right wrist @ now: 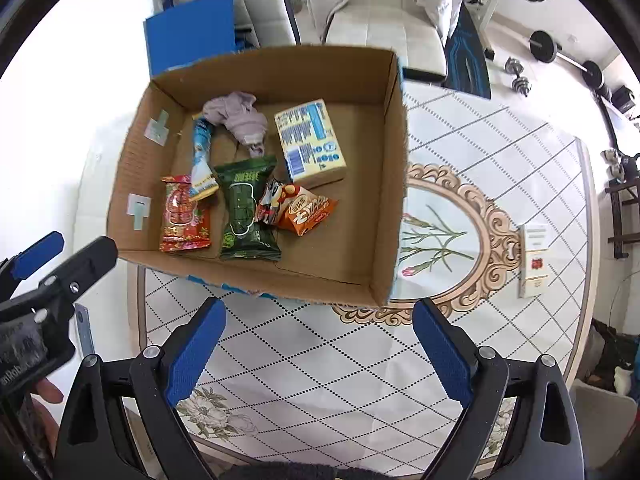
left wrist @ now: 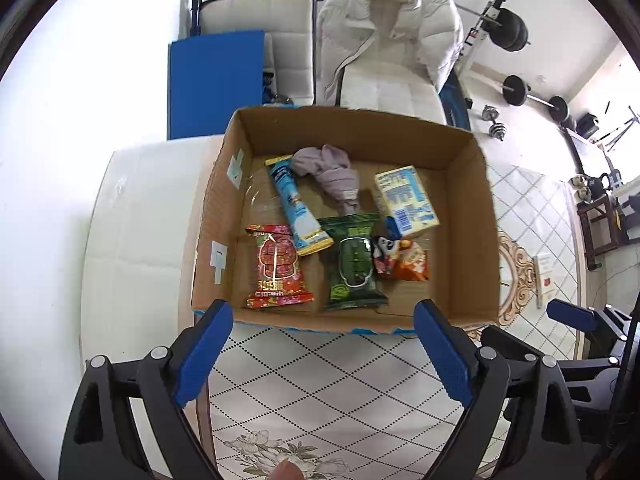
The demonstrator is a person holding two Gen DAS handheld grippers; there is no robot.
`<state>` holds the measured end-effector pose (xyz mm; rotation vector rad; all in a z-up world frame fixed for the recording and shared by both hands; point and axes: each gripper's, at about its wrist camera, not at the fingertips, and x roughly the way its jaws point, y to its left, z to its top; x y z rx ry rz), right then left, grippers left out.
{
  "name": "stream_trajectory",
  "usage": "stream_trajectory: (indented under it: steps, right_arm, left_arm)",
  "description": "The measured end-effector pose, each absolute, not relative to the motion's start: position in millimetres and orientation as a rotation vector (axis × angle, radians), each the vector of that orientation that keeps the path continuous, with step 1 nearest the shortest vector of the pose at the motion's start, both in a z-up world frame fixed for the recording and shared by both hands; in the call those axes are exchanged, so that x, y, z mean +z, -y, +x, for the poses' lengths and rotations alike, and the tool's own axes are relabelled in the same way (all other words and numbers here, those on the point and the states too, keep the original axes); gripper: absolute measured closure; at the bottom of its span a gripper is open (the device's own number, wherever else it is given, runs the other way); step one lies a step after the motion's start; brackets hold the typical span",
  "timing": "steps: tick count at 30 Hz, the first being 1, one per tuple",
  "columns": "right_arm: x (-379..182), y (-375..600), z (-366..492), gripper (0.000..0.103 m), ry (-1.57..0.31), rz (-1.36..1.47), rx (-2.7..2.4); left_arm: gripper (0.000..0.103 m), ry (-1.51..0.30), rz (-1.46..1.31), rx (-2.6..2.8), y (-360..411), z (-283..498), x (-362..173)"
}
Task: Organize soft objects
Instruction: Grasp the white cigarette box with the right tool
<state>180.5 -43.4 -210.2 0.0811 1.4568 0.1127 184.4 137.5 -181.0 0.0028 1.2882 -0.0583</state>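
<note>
Both of your grippers are spread wide with nothing between the pads: the left gripper (left wrist: 322,354) and the right gripper (right wrist: 320,354) hover over the patterned tablecloth (right wrist: 320,380), just short of the near wall of the cardboard box (right wrist: 260,276).

So everything you want is straight ahead of the fingers and a bit down, over that near wall. Closest in are the red snack pack (left wrist: 277,268) on the left and the green snack pack (left wrist: 354,264) beside it, both lying with their long axis running near-to-far, so roughly in line with your fingers. My guess is you'd need to turn the wrist to pinch across their short side.

Right of the green one sits the orange snack pack (right wrist: 306,212), angled. Further back are the blue tube pack (left wrist: 296,204), slanting left-far to right-near, and the yellow box (left wrist: 406,200) on the right.

Farthest is the crumpled purple cloth (left wrist: 330,172), near the back wall. The left gripper looks squarer on the red and green packs; the right sits nearer the box's empty right side.
</note>
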Motion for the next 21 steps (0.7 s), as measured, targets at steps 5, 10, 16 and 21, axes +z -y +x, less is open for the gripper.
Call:
stream_trajectory:
  steps: [5,10,16,21]
  right_arm:
    - [-195,55,173,0.007,-1.436,0.116,0.132]
    - [-198,96,170,0.007,-1.438,0.169,0.089]
    - [-238,199,178,0.007,-1.48,0.237,-0.107]
    - [-309,290,192,0.006,-1.567,0.268,-0.261]
  left_arm:
    - [0.01,-1.27,-0.025,-0.071,-129,178,-168]
    - [0.01,-1.266,-0.033,-0.073,-109,182,-167]
    - [0.01,-1.325,-0.023,-0.058,-67,201,-202]
    - [0.01,-1.396,0.0,-0.067,-16,220,-253]
